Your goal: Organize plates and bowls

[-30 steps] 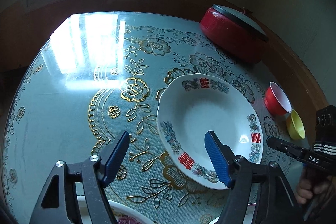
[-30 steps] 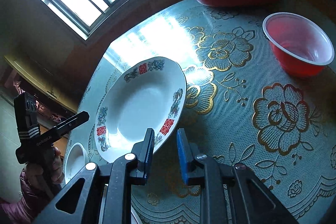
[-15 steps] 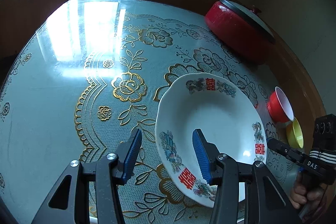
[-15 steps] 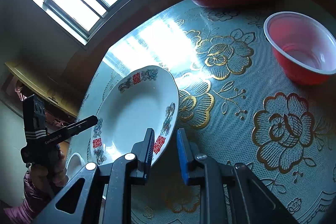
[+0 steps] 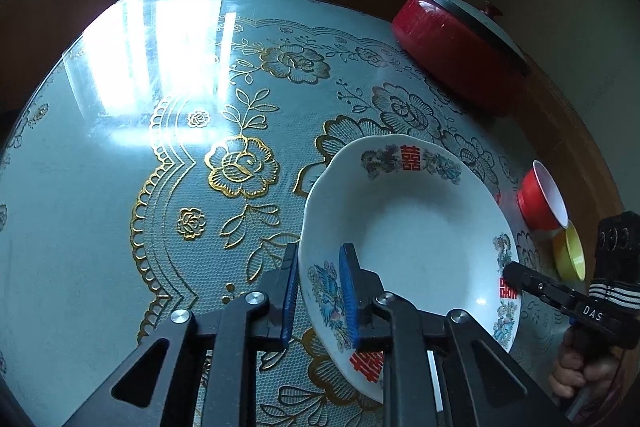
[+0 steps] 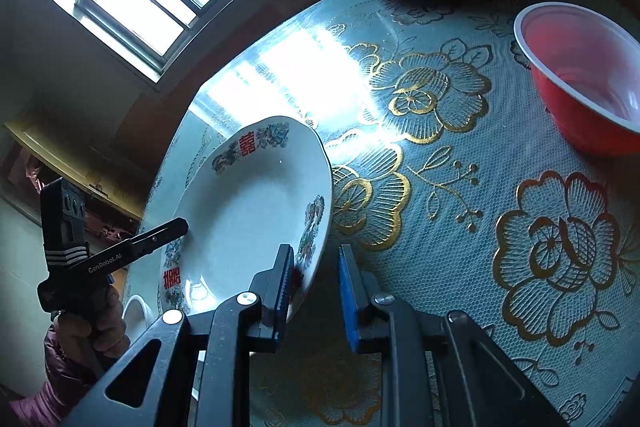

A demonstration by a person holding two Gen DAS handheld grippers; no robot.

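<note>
A white deep plate (image 5: 416, 231) with red characters and floral rim is tilted up off the table. My left gripper (image 5: 318, 293) is shut on its near rim, one blue pad on each side. In the right wrist view the plate (image 6: 248, 223) stands tilted at left. My right gripper (image 6: 314, 291) has its jaws a small gap apart around the plate's right rim, the left pad at the rim; the right pad is clear of it. A red bowl (image 6: 584, 75) and a yellow bowl (image 5: 570, 253) sit on the table.
A red lidded pot (image 5: 460, 43) stands at the table's far right edge. The round table (image 5: 120, 155) has a glass top over a gold floral cloth. A white dish rim (image 6: 134, 309) shows low at left, near the hand.
My left gripper closed from wide open onto the plate's rim, and the plate tilted up. My right gripper moved in towards the plate's opposite rim.
</note>
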